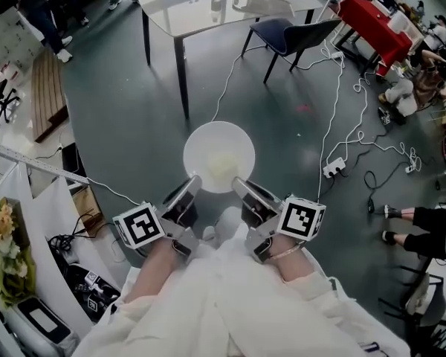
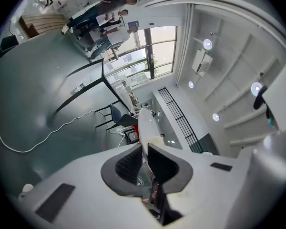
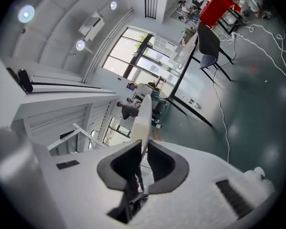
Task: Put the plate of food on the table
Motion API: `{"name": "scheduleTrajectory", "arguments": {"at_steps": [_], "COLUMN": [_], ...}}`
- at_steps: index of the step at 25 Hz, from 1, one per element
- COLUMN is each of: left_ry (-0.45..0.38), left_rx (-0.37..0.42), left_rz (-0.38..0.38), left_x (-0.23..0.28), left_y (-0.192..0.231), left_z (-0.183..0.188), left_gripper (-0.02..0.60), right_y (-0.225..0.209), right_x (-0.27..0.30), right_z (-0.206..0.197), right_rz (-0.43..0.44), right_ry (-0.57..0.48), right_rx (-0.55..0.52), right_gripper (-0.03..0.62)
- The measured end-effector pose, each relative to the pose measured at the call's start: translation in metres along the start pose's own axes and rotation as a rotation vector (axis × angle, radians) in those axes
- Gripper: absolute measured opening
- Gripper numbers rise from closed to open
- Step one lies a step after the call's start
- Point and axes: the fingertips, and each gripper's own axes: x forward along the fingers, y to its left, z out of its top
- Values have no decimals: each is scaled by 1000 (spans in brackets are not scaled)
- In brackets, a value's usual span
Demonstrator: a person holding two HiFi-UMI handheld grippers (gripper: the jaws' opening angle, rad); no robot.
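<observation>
A white plate with a pale mound of food hangs over the grey-green floor. The left tongs and right tongs are each clenched on its near rim, side by side. The glass-topped bench stands at the far side, slightly left and well apart from the plate. The carry looks best done with both grips level and matched, so the thin rim neither twists nor tips the food. The plate should then go down flat on the glass before either grip lets go. A dark chair sits by the bench's right corner. White cables and a power strip trail across the floor on the right, a likely trip hazard.
</observation>
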Motion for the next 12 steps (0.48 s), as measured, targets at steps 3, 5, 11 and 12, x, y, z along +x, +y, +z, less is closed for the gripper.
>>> {"name": "scheduleTrajectory", "arguments": {"at_steps": [3, 5, 11, 12], "left_ry": [8, 10, 0, -2], "left_rx": [-2, 17, 7, 8], "left_rz": [2, 4, 30, 33], "left_x": [7, 15, 60, 70], "left_y": [6, 9, 28, 31], "left_z": [3, 9, 42, 50], "left_gripper": [41, 41, 41, 41], "right_y": [-9, -17, -45, -50], "right_x": [5, 12, 46, 53], "right_z": [4, 10, 53, 62], "right_rz": [-18, -18, -4, 4], "right_ry": [6, 10, 45, 54], "right_rx": [4, 13, 26, 19], "right_gripper": [18, 18, 18, 18]}}
